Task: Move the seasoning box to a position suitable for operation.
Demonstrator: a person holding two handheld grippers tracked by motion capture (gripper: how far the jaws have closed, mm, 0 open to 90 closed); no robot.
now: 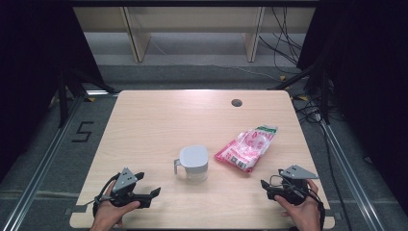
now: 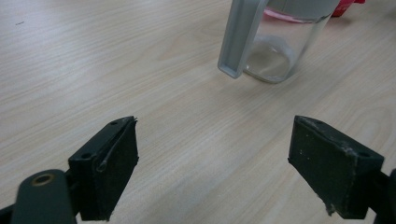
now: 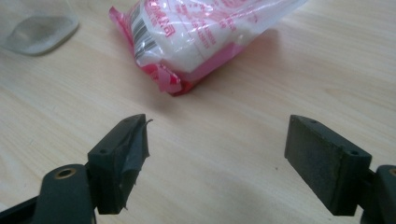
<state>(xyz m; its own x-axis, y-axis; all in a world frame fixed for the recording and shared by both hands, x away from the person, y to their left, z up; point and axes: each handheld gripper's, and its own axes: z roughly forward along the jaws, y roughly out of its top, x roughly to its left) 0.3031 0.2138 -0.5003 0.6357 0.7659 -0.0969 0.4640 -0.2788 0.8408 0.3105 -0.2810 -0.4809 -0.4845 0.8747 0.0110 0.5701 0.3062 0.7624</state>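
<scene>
Jug (image 1: 192, 162) with its grey lid and handle is standing upright near the middle of the wooden table (image 1: 159, 120), just left of the pink-and-white plastic bag (image 1: 247, 147), which is lying flat. Left gripper (image 1: 153, 195) is resting low near the front edge, jaws spread wide, gripping nothing. Right gripper (image 1: 266, 186) is sitting at the front right, jaws likewise released and pointing toward the bag

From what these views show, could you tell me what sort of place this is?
Probably a lab recording station: a bare wooden table ringed by black curtains, metal floor rails, and loose cables behind.
</scene>
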